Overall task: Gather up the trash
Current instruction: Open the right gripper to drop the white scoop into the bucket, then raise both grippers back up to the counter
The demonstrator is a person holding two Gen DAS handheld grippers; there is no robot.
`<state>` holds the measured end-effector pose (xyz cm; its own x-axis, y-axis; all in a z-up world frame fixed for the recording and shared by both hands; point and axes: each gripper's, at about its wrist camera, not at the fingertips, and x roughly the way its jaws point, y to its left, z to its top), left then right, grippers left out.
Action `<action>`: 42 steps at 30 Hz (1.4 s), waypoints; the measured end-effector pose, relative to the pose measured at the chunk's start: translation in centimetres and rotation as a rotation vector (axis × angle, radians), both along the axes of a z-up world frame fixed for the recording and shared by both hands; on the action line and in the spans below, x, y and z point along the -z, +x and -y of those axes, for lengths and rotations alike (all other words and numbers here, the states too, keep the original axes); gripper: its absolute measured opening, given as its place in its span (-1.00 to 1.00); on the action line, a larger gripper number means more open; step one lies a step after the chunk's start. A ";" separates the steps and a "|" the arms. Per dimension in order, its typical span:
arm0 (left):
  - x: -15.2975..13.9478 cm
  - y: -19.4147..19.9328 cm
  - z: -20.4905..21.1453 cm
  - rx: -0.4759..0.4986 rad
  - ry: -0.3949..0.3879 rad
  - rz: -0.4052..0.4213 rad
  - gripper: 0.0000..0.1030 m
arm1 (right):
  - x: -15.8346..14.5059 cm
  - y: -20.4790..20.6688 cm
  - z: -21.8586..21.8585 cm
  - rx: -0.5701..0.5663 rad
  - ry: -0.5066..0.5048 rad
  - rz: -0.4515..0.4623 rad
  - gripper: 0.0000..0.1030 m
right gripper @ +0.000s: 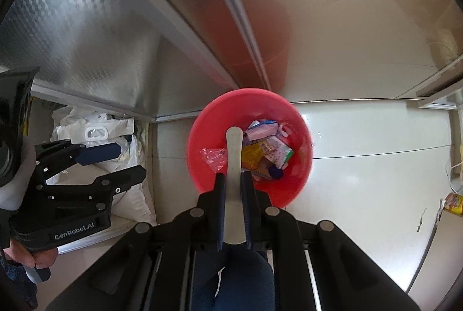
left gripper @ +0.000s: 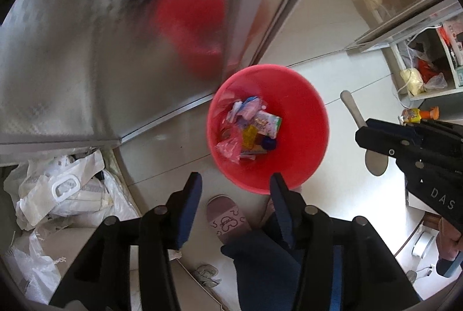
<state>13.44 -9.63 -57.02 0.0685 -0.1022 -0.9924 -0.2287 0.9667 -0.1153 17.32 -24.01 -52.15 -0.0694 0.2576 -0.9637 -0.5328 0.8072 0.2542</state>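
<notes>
Red bin (right gripper: pixel 292 189) w/ trash (right gripper: pixel 266 154) sits on floor (right gripper: pixel 376 180). Right tool (right gripper: pixel 233 180) squeezes a flat metal scoop (right gripper: pixel 234 154) over bin. Left tool (left gripper: pixel 235 183) open, holds nothing.

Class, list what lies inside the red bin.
Inside the red bin: crumpled wrappers, a pink plastic bag, a blue cap. Anything beneath that pile is covered.

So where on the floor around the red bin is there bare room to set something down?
Bare tile lies right of the red bin, up to the yellow packet by the shelving. A narrower strip runs between the bin and the white bags. Crowded: the bag corner, and below the bin, where a pink slipper sits.
</notes>
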 end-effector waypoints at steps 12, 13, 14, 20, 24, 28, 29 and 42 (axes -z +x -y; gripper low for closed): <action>-0.4 -0.7 -1.0 -0.036 -0.019 0.011 -0.09 | 0.1 -0.4 -0.9 0.007 -0.032 0.011 0.03; -0.9 -0.6 -0.9 -0.029 -0.016 0.013 -0.09 | -0.3 -0.4 -0.9 0.017 -0.036 0.009 0.13; -1.5 -0.5 -0.8 -0.021 -0.011 0.015 -0.09 | -0.9 -0.5 -0.8 0.025 -0.037 0.009 0.19; -7.6 0.0 -0.3 0.019 0.012 0.046 -0.09 | -6.4 -0.8 -0.4 0.041 -0.034 0.033 0.54; -13.0 -0.1 0.3 0.033 0.009 0.067 -0.08 | -11.7 -1.2 -0.1 0.046 -0.038 0.070 0.62; -19.0 -0.5 0.8 0.043 0.009 0.098 0.10 | -17.9 -1.5 0.3 0.051 -0.057 0.119 0.70; -20.8 -0.6 0.9 0.041 0.005 0.110 0.10 | -19.7 -1.6 0.4 0.055 -0.063 0.135 0.74; -40.5 1.0 2.8 0.112 0.130 0.348 0.60 | -38.1 -1.8 3.0 0.188 -0.028 0.389 0.98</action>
<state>14.47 -12.47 -16.51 0.3986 -0.0029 -0.9171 -0.0901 0.9950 -0.0423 15.53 -27.04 -14.03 0.3459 0.2047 -0.9157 -0.4275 0.9031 0.0404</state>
